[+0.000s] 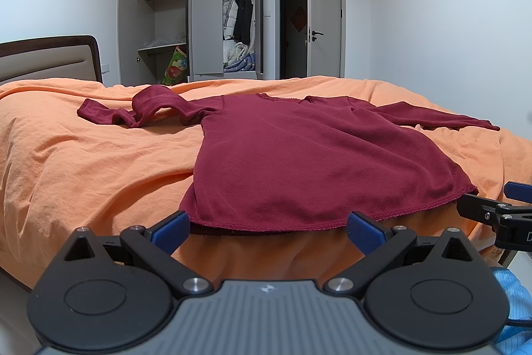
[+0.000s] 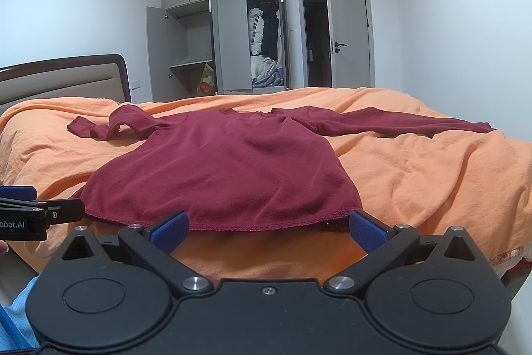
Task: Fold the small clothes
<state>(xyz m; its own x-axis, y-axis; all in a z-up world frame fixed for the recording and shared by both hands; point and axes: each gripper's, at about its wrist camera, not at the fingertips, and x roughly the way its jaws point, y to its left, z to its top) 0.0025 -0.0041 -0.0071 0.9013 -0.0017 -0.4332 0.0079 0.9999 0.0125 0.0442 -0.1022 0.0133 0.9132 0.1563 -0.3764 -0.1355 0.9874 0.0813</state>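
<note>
Clearly, the dark red long-sleeved knit top [image 1: 299,155] lies spread flat on the rumpled orange bed sheet [image 1: 83,155], hem nearest the cameras and neckline towards twelve o'clock. Its right sleeve [image 2: 415,123] runs out straight towards two o'clock, while the left sleeve [image 1: 139,112] at ten o'clock is bunched and humped over itself.

The left gripper [image 1: 266,227] hovers just short of the hem with its blue-padded jaws wide apart and nothing between them; the right gripper [image 2: 267,227] does the same at the hem's other end, equally spread and empty.

Folding looks not yet begun. A good start, I judge, would be smoothing that crumpled left sleeve before bringing either sleeve across the body, since a lump would spoil every later crease. Each pinch should take both fabric layers at a seam or corner without catching the loose sheet beneath.

Beyond the bed stands a grey wardrobe [image 1: 206,22] with doors open, at twelve o'clock.
</note>
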